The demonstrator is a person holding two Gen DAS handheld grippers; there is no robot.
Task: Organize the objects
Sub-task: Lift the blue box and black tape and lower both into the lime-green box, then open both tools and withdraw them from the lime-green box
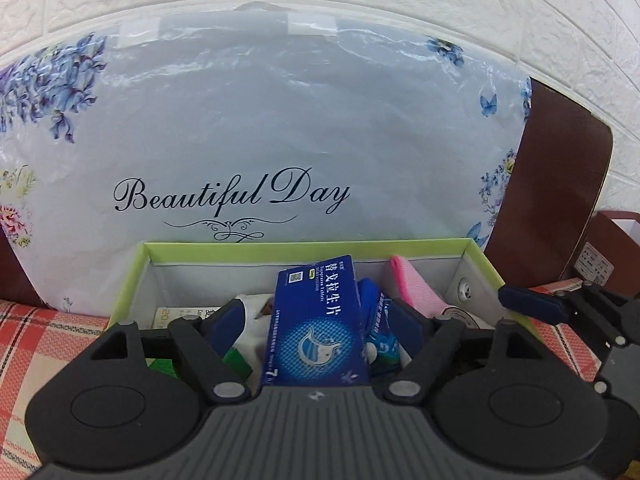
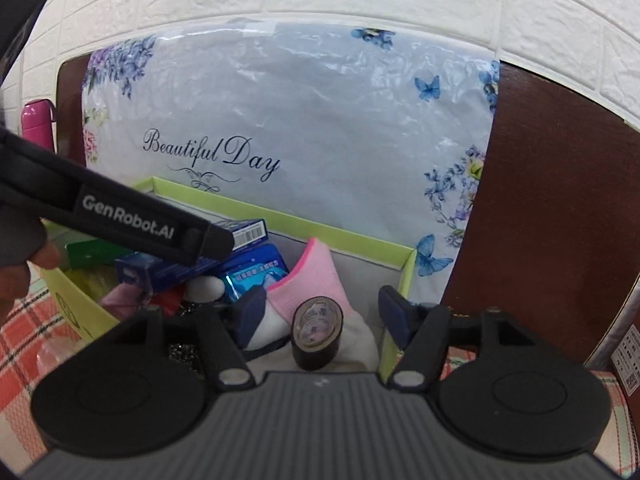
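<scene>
Lime-green cardboard box (image 1: 486,264) with grey lining holds a dark blue medicine carton (image 1: 316,320), a pink cloth (image 2: 316,280) and a black tape roll (image 2: 316,336); red-checked cloth (image 1: 44,344) beneath, pale floral bag (image 1: 280,132) behind.

A green-rimmed open cardboard box (image 1: 308,245) sits on a red-checked cloth (image 1: 36,344), with a plastic-wrapped floral pillow (image 1: 280,120) standing just behind it. In the box, a blue medicine carton (image 1: 316,320) leans left of a pink ribbed sock (image 2: 308,280). A black tape roll (image 2: 316,334) stands near the right wall, nearer than the sock.

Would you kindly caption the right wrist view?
Open right gripper poised over black tape roll in green-rimmed box.
</scene>
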